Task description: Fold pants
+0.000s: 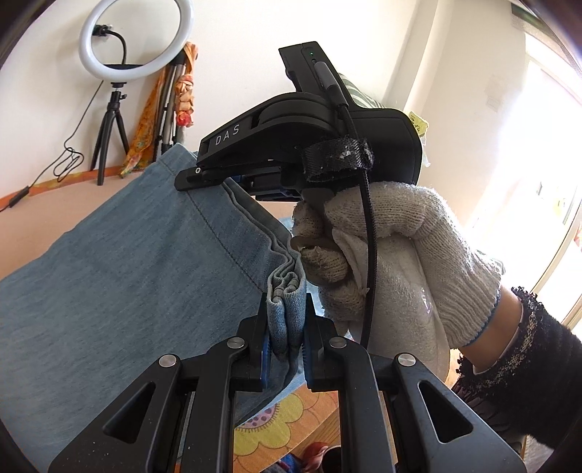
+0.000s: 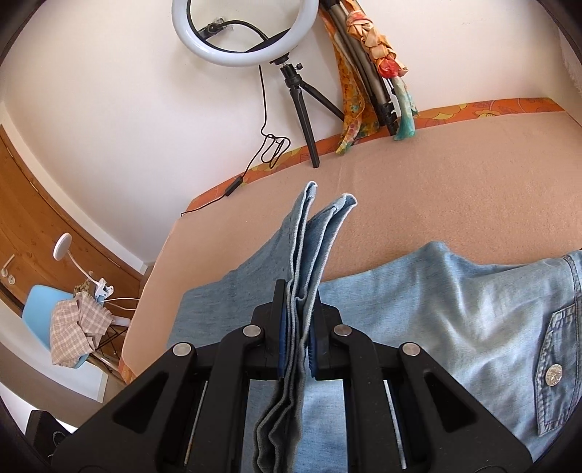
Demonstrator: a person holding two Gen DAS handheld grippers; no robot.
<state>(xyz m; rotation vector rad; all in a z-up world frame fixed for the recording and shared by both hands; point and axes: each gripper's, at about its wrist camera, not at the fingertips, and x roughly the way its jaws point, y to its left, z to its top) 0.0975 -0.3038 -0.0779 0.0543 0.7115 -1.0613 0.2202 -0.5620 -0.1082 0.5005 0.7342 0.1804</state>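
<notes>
Light blue denim pants are lifted off the tan bed. My left gripper is shut on a bunched hem corner of the pants. The right gripper's black body, held by a gloved hand, grips the same hem edge just beyond. In the right wrist view my right gripper is shut on stacked leg hems of the pants, which stick up past the fingers. The waist part with a pocket and button lies on the bed at the right.
A tan blanket covers the bed. A ring light on a tripod and scarves stand at the far wall. A blue chair with checked cloth is at the left beside a wooden door.
</notes>
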